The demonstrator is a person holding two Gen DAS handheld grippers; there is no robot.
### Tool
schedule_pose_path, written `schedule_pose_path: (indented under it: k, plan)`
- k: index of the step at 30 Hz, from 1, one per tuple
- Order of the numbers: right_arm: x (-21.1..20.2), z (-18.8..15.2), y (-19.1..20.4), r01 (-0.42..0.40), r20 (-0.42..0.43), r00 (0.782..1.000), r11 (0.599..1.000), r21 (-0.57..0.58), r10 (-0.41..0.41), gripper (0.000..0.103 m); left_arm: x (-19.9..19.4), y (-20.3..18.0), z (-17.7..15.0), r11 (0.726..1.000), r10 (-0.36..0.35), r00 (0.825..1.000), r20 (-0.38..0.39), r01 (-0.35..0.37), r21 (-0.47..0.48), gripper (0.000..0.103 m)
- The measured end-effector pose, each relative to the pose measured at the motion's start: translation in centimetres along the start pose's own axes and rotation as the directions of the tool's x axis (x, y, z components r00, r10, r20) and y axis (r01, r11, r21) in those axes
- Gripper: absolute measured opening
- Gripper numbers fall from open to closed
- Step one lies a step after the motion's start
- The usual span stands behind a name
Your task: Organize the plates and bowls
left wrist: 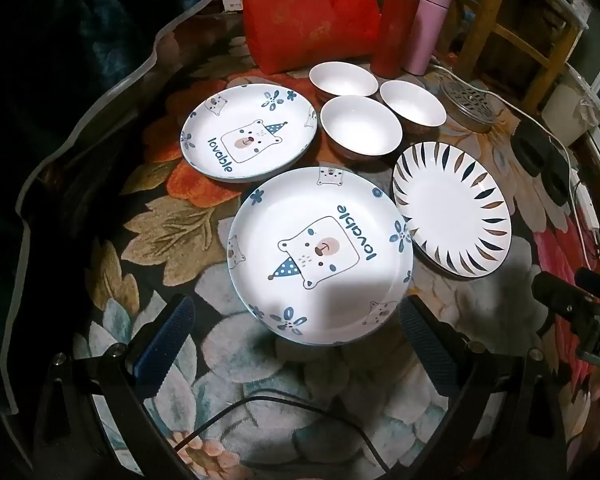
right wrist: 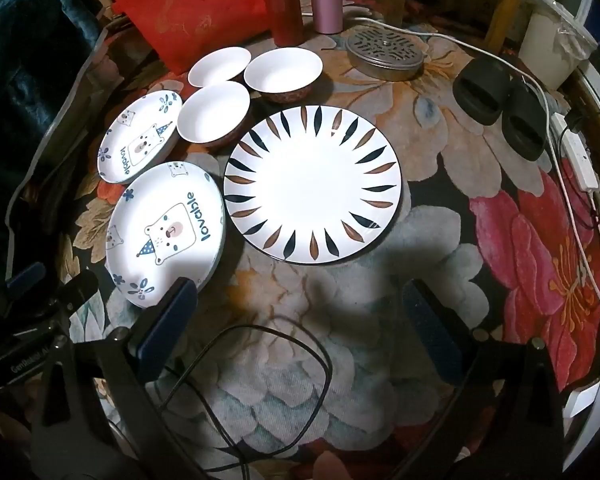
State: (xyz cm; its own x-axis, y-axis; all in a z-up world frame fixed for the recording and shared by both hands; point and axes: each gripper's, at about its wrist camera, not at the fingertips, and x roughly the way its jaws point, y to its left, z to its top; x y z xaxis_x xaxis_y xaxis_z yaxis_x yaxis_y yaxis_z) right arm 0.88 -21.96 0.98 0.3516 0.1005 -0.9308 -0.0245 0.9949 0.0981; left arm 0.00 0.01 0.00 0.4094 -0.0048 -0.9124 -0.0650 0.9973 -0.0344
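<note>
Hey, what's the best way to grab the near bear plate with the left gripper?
Grip the near bear plate by its raised rim on the edge closest to the left gripper, coming in low from the near side. It lies flat on the floral cloth, so only the upturned lip probably offers the open jaws a bite.

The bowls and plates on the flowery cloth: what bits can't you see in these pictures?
- Bowls: their outsides barely show in either view; the white insides face the cameras.
- Near bear plate: right wrist view, its lower rim sits behind a blue finger.
- Red bag: top cut off by both pictures' upper edge.
- Plate undersides: hidden against the cloth.
</note>
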Motion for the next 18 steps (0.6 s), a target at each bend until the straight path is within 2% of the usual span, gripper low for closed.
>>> schedule_pose_path:
  k: [18]
  plan:
    - [-0.07, 0.03, 0.03, 0.0, 0.0, 1.0, 1.0, 0.0, 0.0, 0.103, 0.0, 0.01, 0.0, 1.0, -0.001, 1.0, -0.003, 0.001, -0.001, 0.103]
